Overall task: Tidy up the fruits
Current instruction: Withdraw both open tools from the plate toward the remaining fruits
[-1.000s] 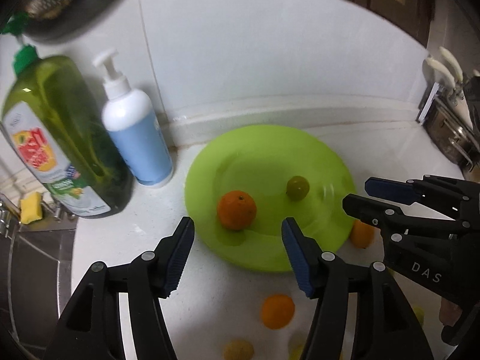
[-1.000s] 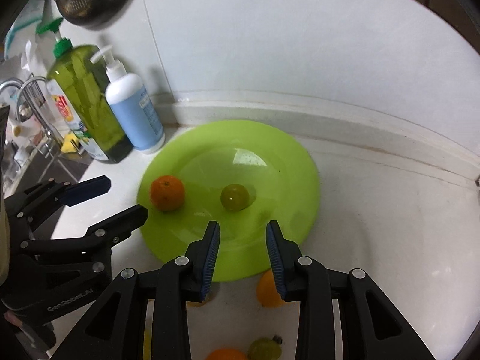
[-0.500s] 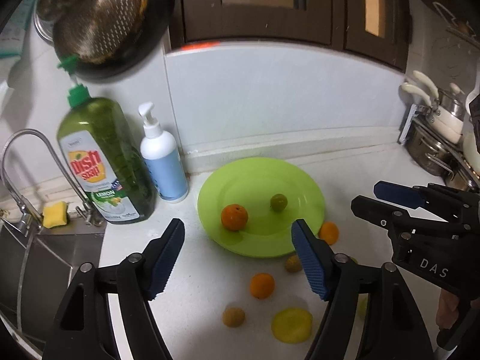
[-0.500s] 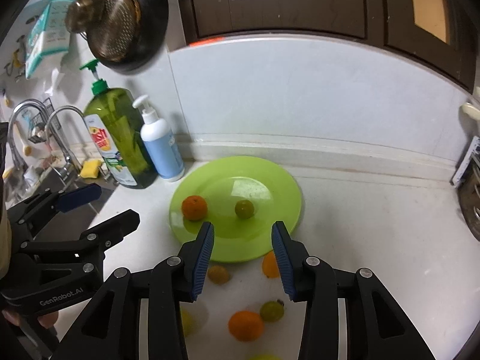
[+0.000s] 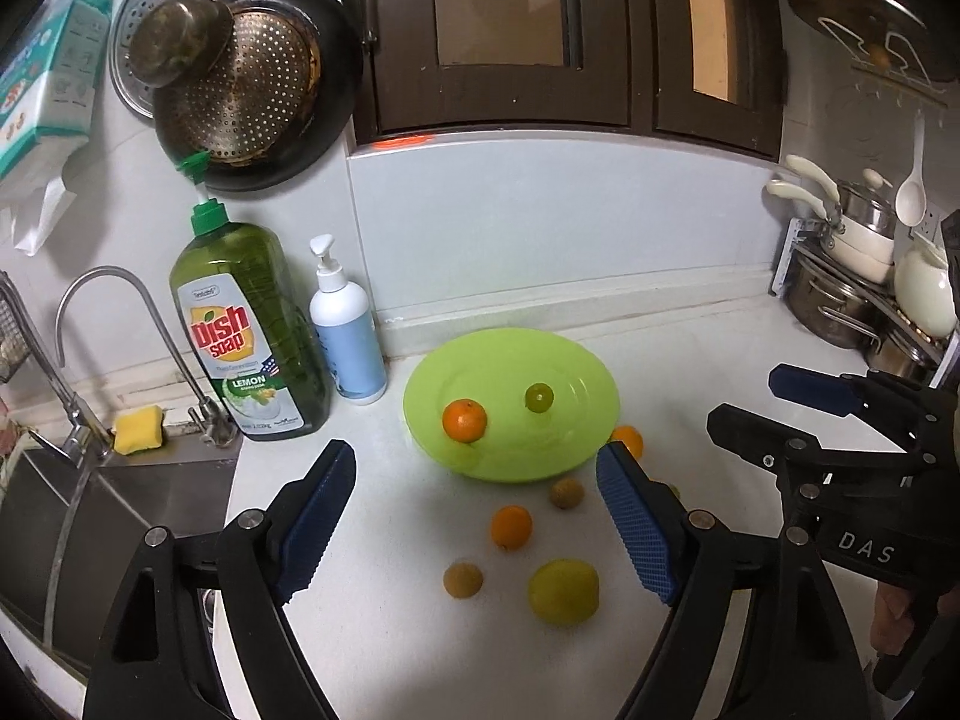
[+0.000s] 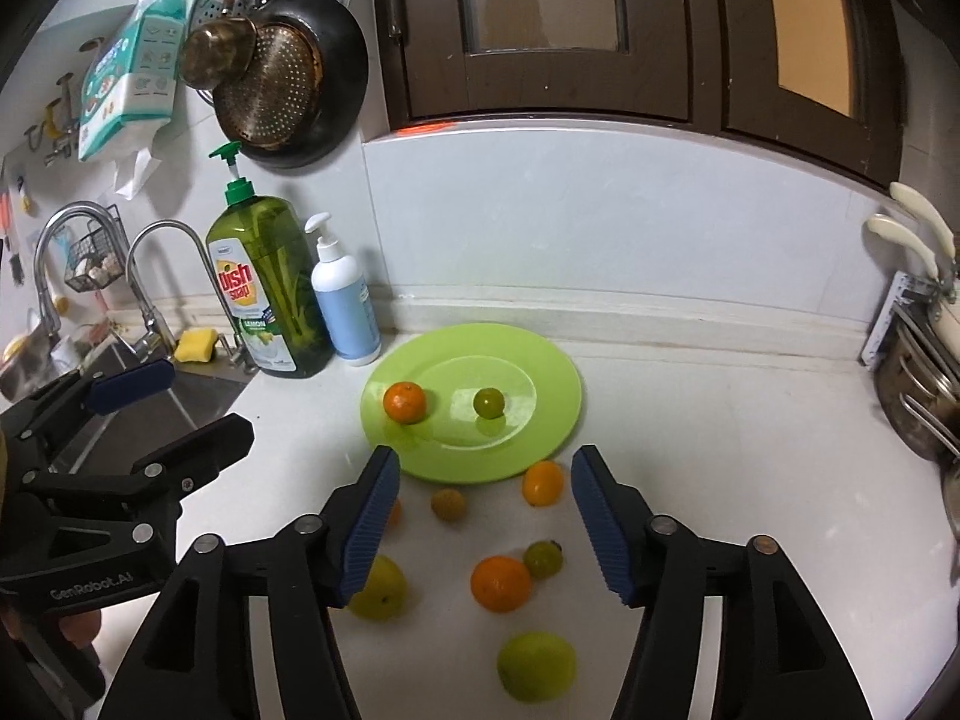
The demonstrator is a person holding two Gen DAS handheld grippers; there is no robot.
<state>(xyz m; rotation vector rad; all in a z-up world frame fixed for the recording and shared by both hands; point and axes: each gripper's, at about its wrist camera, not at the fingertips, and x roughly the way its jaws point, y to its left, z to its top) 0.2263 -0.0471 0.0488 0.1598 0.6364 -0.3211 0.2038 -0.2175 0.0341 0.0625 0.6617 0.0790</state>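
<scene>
Soap bottles (image 5: 252,324) stand left of the plate (image 5: 576,360), which holds an orange (image 5: 464,419) and a lime (image 5: 539,398) (round fruit could roll off if nudged). Left claw (image 5: 474,528) and right claw (image 6: 480,519) gape empty; both have just been opening and pulled back, baring loose fruit on the worktop (image 6: 720,480).

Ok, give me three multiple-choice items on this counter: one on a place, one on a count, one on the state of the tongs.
1. Where does the blue pump bottle stand?
A. right of the dish soap bottle
B. on the green plate
C. in the sink

2. How many fruits lie on the plate?
A. none
B. two
C. five

3. How are the right tongs?
A. shut on an orange
B. shut on nothing
C. open, holding nothing

Answers: 1 A, it stands beside the soap bottle against the wall. 2 B, one orange and one green fruit. 3 C, the jaws have just been opening and nothing sits between them.
</scene>
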